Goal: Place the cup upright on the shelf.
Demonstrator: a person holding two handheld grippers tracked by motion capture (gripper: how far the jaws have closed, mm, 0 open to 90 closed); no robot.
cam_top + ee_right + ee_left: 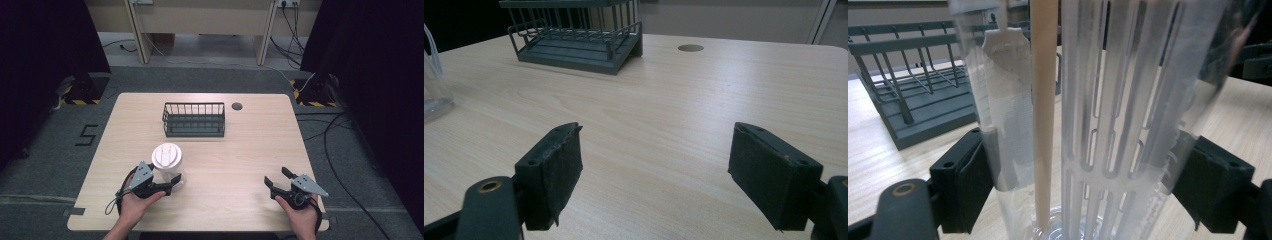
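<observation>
While L gripper clamps it, clear cup stands upright; lid up

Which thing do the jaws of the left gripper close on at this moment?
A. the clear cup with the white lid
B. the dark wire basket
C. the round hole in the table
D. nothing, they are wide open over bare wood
A: in the left gripper view both pads of the left gripper press on the walls of the clear cup; the wire basket stands apart behind it.

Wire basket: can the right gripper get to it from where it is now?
Probably yes. The right gripper is open, and bare table lies between it and the wire basket; the cup sits off to the left.
</observation>
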